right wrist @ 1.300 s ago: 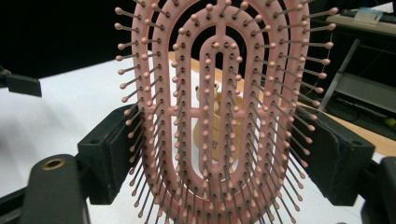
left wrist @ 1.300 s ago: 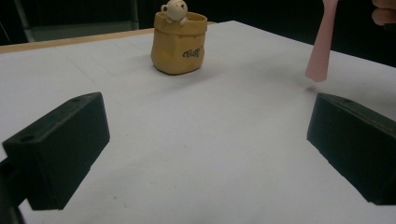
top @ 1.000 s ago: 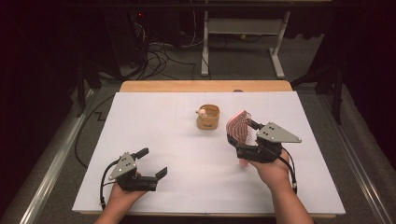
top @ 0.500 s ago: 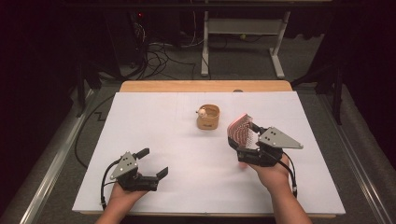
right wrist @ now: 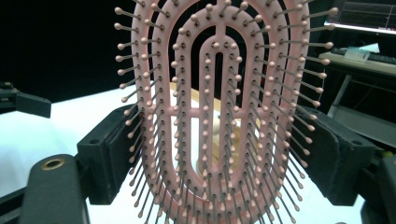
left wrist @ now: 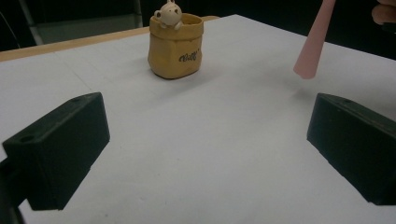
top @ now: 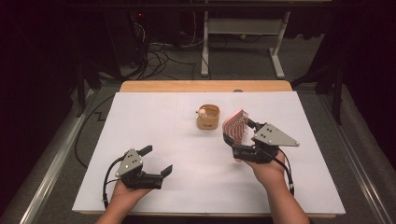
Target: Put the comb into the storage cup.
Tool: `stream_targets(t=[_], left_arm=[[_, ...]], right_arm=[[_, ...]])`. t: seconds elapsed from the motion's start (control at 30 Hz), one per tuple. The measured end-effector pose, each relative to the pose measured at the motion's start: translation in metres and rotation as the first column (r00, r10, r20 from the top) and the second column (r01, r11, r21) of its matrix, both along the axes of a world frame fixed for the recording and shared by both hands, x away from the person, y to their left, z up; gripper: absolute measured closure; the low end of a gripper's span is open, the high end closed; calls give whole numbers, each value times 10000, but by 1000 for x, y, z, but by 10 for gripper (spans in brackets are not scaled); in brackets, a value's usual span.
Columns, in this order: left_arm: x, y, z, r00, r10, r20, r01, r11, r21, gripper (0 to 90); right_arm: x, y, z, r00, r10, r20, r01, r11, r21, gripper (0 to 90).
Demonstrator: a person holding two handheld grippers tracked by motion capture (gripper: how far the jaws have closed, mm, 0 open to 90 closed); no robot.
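A pink vented hairbrush (top: 235, 125) stands upright between the jaws of my right gripper (top: 239, 132), which is shut on its head, right of the table's middle. Its bristles (right wrist: 219, 112) face the right gripper view, a black pad (right wrist: 109, 151) at each side. The brush's handle (left wrist: 313, 42) hangs just above the white table. A small tan sack-shaped pot (top: 208, 117) with a bear figure on its rim stands just left of the brush, also seen in the left gripper view (left wrist: 175, 44). My left gripper (top: 156, 160) rests open at the near left, with nothing between its jaws (left wrist: 205, 154).
A white sheet (top: 154, 121) covers the table, and a wooden strip (top: 205, 86) shows along the far edge. Beyond it are cables and a desk frame (top: 243, 32) on the floor. A metal rail (top: 51, 168) runs along the left side.
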State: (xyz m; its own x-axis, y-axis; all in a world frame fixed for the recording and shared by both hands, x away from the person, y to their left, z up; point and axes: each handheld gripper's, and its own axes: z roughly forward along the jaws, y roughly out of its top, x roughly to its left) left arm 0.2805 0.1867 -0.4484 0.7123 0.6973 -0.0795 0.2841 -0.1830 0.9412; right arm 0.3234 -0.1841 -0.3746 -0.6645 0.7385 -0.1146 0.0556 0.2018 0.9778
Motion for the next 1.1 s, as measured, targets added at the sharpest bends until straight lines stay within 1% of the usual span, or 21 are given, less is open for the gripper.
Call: stream_targets(t=[0.07, 0.17, 0.27, 0.3, 0.37, 0.4, 0.43, 0.57, 0.67, 0.77, 0.87, 1.0, 1.1], left_arm=[[1, -2, 2, 10000, -15, 62, 15, 10000, -46, 0], [4, -3, 4, 10000, 6, 18, -6, 10000, -94, 0], [6, -2, 6, 10000, 92, -37, -93, 9997, -245, 0], [7, -2, 6, 9999, 112, -67, -114, 9996, -243, 0], [9, -1, 7, 9998, 185, -102, -187, 9996, -228, 0], [9, -2, 7, 9996, 231, -137, -234, 9995, -231, 0], [9, -2, 7, 9996, 247, -155, -251, 9994, -250, 0], [8, -4, 7, 9993, 336, -184, -341, 9990, -302, 0], [6, -9, 8, 9996, 246, -158, -251, 9992, -310, 0], [5, -12, 10, 9996, 187, -216, -195, 9991, -366, 0], [4, -15, 14, 9996, 40, -293, -49, 9995, -314, 0], [2, -18, 22, 9999, -96, -128, 93, 9997, -224, 0], [1, -22, 26, 9998, -168, -91, 166, 9995, -252, 0]], right_arm=[[2, 2, 3, 10000, 44, 40, -44, 10000, 35, 198], [5, 6, 5, 9999, 130, 74, -129, 9999, -42, 198], [5, 8, 2, 9997, 218, 67, -217, 9997, -98, 198], [4, 8, -2, 9996, 285, 54, -285, 9996, -34, 198], [4, 8, -4, 9995, 321, 47, -321, 9995, -12, 198], [4, 8, -5, 9993, 370, -46, -370, 9993, 13, 198], [4, 8, -7, 9993, 376, -60, -377, 9993, -81, 198], [2, 6, -11, 9990, 423, -119, -424, 9991, -85, 198], [0, 4, -12, 9989, 440, -139, -441, 9990, -44, 199], [-1, 4, -13, 9990, 429, -141, -430, 9991, -67, 198], [-3, 5, -11, 9992, 389, -76, -390, 9992, -103, 198], [-5, 7, -11, 9993, 348, -112, -349, 9994, -32, 198], [-7, 10, -10, 9993, 358, -61, -359, 9993, -142, 198]])
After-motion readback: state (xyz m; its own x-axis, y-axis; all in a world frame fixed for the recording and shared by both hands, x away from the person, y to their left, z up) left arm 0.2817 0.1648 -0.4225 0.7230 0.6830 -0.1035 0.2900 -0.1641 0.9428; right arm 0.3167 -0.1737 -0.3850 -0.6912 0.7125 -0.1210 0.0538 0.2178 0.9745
